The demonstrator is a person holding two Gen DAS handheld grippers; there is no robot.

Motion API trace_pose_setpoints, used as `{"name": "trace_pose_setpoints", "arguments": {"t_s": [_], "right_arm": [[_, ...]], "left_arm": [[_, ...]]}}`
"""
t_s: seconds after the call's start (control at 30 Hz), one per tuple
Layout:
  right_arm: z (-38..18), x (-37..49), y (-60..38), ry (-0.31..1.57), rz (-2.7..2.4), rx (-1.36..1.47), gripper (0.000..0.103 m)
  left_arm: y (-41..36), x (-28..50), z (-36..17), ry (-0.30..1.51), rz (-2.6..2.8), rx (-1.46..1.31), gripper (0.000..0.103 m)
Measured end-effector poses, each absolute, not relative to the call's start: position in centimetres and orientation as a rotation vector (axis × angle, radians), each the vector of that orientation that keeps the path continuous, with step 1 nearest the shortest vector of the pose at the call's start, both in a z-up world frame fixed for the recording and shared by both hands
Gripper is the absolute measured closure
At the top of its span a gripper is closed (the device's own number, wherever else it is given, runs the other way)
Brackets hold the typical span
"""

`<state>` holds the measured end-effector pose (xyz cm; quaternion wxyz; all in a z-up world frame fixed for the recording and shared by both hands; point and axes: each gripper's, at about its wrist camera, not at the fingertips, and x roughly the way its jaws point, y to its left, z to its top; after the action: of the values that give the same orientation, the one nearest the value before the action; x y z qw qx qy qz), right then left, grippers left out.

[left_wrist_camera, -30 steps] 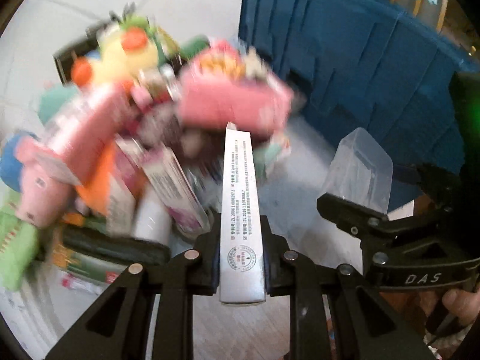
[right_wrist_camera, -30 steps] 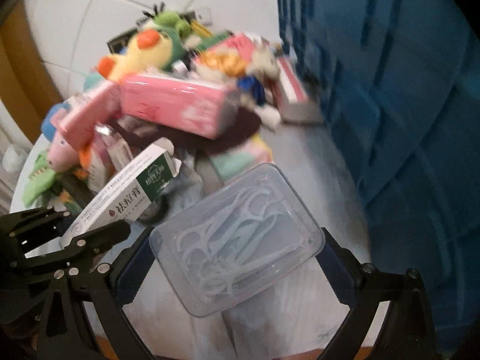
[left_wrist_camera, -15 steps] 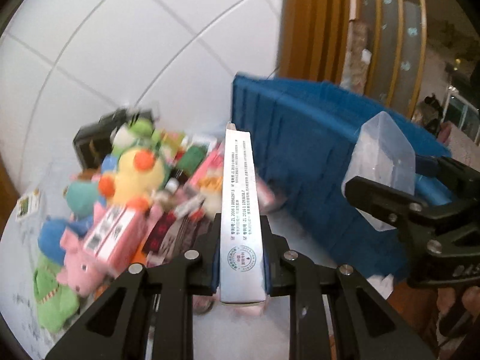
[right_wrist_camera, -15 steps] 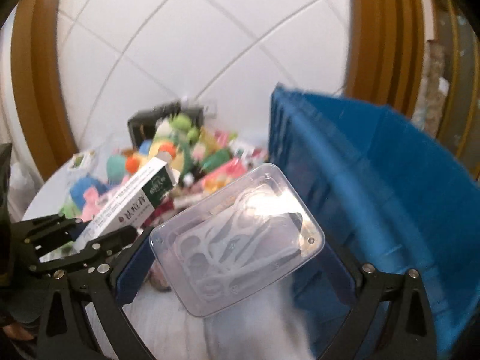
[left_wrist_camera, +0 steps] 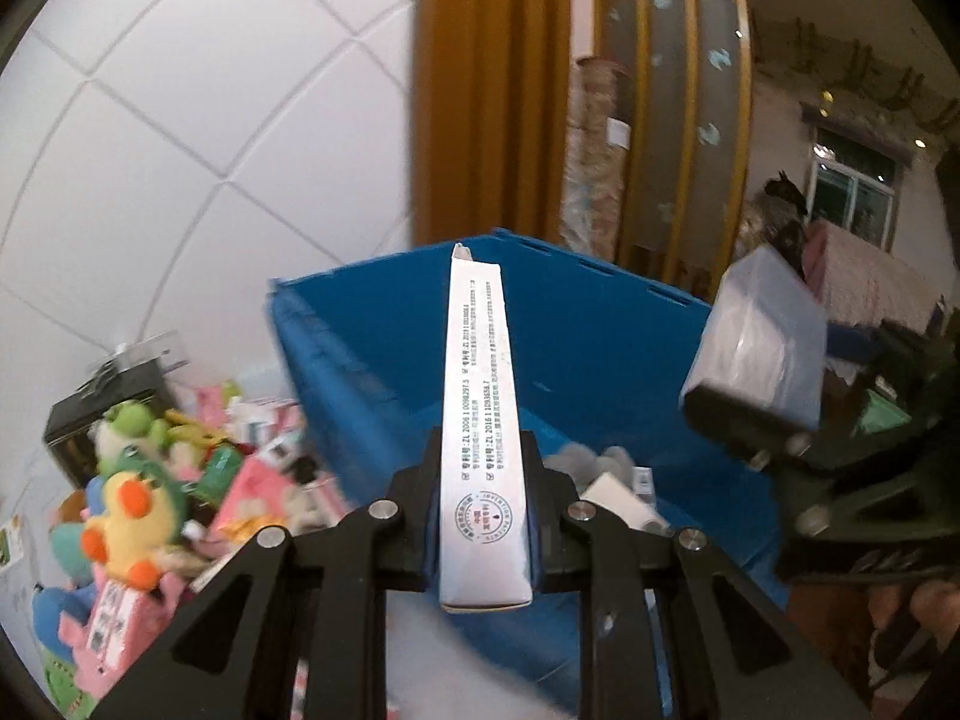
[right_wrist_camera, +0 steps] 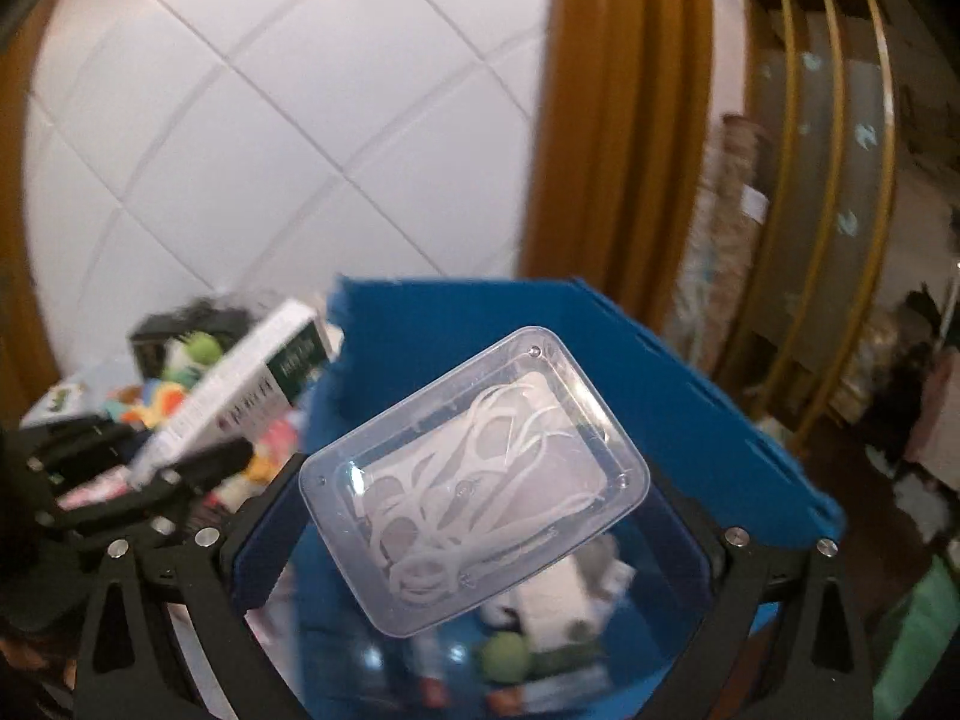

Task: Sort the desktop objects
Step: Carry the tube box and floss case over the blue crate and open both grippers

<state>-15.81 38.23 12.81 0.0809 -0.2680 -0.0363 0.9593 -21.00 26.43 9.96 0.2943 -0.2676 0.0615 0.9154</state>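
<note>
My left gripper [left_wrist_camera: 483, 519] is shut on a long white toothpaste box [left_wrist_camera: 480, 408], which points forward over the near wall of a blue bin [left_wrist_camera: 600, 330]. My right gripper [right_wrist_camera: 474, 516] is shut on a clear plastic case of white floss picks [right_wrist_camera: 474, 480], held tilted above the open blue bin [right_wrist_camera: 672, 402]. In the left wrist view the clear case [left_wrist_camera: 762, 348] hangs at the right over the bin's rim. In the right wrist view the toothpaste box [right_wrist_camera: 240, 390] sits at the left in the left gripper [right_wrist_camera: 180, 468].
A pile of plush toys and packets lies left of the bin, with a yellow duck [left_wrist_camera: 132, 516] and a black box [left_wrist_camera: 90, 420]. Grey, white and green things lie on the bin floor [right_wrist_camera: 540, 630]. A white tiled wall and orange-brown posts stand behind.
Both grippers have risen from beside the toy pile to above the bin's rim, each still holding its item. The bin's inside has come into view.
</note>
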Motion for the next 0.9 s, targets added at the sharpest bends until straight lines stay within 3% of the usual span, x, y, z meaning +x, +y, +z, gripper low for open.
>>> {"name": "trace_pose_setpoints", "arguments": {"t_s": [0.2, 0.43, 0.9], "right_arm": [[9.4, -18.1, 45.7, -0.116, 2.790, -1.018, 0.002], [5.6, -19.5, 49.4, -0.190, 2.790, -1.196, 0.002], [3.9, -21.1, 51.6, -0.268, 2.781, -1.256, 0.002]], "left_arm": [[33.2, -22.9, 8.6, 0.283, 2.355, -0.901, 0.083], [36.1, -23.7, 7.0, 0.342, 2.321, -1.048, 0.083], [38.6, -23.6, 5.8, 0.451, 2.317, -1.118, 0.082]]}}
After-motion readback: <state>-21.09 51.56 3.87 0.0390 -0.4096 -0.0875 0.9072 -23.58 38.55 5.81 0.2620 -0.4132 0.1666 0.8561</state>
